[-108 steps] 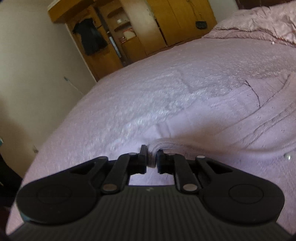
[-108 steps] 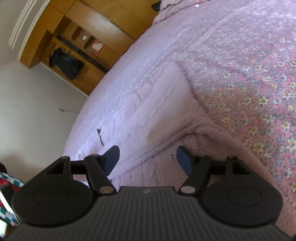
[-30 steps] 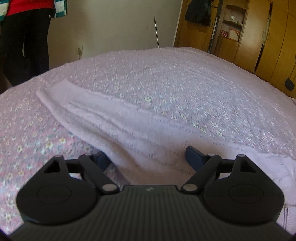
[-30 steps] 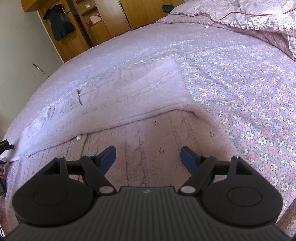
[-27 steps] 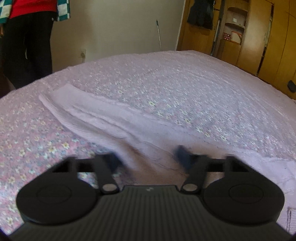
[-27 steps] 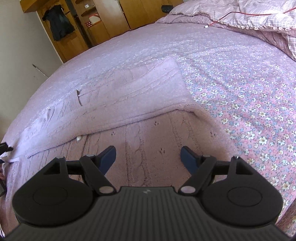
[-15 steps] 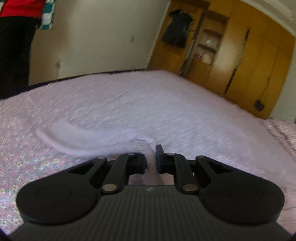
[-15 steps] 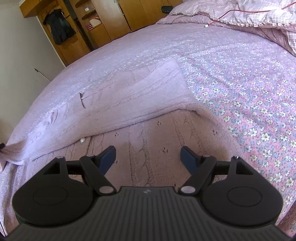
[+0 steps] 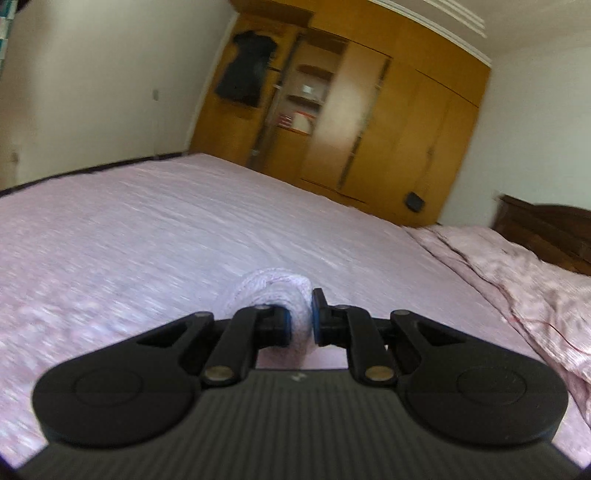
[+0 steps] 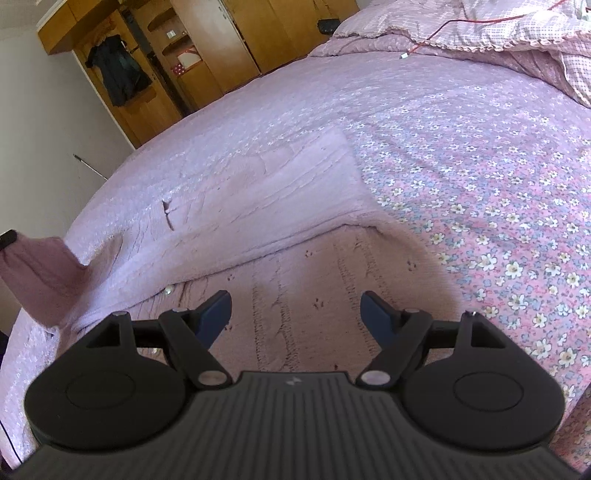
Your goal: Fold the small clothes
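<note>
Left wrist view: the left gripper (image 9: 300,319) is clamped tight on a bunched fold of the pale pink knitted sweater (image 9: 275,291), lifted above the floral bedspread (image 9: 147,236), with a wooden wardrobe (image 9: 369,122) beyond. Right wrist view: the right gripper (image 10: 296,314) stands wide apart, gripping nothing, poised over the sweater's cable-knit body (image 10: 295,280), which lies partly folded on the bedspread, its far left corner pulled up. A quilt (image 10: 517,33) lies at the head of the bed.

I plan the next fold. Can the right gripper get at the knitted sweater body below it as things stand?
Probably yes. The right gripper is open and empty, its fingers hovering just above the sweater, with nothing between them. The left gripper pinches the sleeve off to the side.
</note>
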Demonstrator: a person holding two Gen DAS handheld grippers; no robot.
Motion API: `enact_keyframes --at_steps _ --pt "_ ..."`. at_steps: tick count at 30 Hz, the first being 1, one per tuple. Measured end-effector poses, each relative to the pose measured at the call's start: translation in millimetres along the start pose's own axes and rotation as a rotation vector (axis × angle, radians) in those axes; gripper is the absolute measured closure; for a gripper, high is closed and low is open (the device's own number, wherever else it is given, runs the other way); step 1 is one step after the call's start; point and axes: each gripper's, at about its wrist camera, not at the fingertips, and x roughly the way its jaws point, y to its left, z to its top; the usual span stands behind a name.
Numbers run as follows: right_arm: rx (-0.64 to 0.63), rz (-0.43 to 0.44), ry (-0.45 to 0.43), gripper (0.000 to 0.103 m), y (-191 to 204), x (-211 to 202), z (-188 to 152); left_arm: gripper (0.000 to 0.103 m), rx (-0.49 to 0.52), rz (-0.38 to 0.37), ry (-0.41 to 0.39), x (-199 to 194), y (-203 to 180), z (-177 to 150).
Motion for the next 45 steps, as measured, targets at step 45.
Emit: enact_keyframes --at_steps 45 --pt "-0.023 0.329 0.238 0.020 104 51 27 0.062 0.107 0.181 0.413 -48 -1 -120"
